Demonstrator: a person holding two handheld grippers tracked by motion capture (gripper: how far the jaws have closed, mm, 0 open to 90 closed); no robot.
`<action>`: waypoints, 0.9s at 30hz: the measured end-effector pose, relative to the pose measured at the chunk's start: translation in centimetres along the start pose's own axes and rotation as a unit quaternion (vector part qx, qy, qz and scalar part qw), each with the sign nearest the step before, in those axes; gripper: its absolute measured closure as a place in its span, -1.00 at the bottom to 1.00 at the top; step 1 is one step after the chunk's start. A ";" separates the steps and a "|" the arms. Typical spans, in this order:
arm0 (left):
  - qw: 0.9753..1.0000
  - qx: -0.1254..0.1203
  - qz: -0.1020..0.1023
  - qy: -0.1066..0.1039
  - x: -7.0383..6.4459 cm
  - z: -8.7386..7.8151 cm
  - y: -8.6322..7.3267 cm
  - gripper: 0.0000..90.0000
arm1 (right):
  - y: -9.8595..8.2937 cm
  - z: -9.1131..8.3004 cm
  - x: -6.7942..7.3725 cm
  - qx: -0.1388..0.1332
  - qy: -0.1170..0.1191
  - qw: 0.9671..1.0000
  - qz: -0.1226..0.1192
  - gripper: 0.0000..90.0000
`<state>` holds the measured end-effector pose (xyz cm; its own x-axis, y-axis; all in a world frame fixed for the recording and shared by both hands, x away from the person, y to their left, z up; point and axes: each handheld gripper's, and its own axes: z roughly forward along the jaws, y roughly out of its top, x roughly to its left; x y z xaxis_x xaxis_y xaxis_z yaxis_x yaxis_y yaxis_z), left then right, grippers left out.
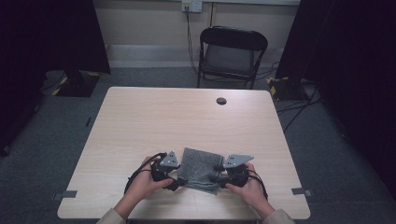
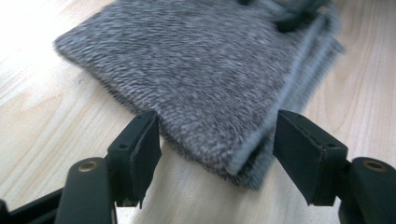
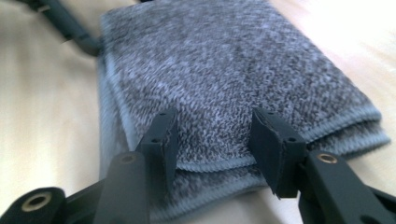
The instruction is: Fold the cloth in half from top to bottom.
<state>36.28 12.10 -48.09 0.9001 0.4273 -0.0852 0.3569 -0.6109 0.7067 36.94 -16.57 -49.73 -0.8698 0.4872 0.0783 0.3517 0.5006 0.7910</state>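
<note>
Loosely folded fuzzy grey cloth (image 1: pixel 200 170) btwn both open tongs

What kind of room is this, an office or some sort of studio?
Probably a small recording or test room rather than a working office. A lone wooden table stands on grey carpet, black curtains hang on both sides, and a folding chair sits by the wall with cables trailing across the floor.

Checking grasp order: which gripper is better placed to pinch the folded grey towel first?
Probably right. The right gripper has open jaws over the folded towel's hemmed edge, layers between them. The left gripper is open wider, straddling just a corner.
</note>
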 end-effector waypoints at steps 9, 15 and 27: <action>1.000 0.009 0.009 -0.015 -1.0 0.2 -0.5 -0.34 | -0.6 -1.2 -0.6 0.008 0.021 1.000 -0.020 -0.12; 1.000 -0.005 0.000 -0.016 -0.8 -0.3 -0.5 -0.36 | -0.9 -1.4 -1.6 -0.003 0.027 1.000 -0.011 -0.16; 0.999 -0.037 -0.007 0.001 0.3 -2.0 -0.9 -0.50 | 1.0 0.7 -2.4 -0.007 0.033 0.999 -0.025 -0.36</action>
<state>35.77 14.13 -47.34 0.8945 0.4371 -0.0941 0.3502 -0.5541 0.7552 39.65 -16.72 -49.52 -0.9072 0.4135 0.0777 0.3025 0.5126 0.8035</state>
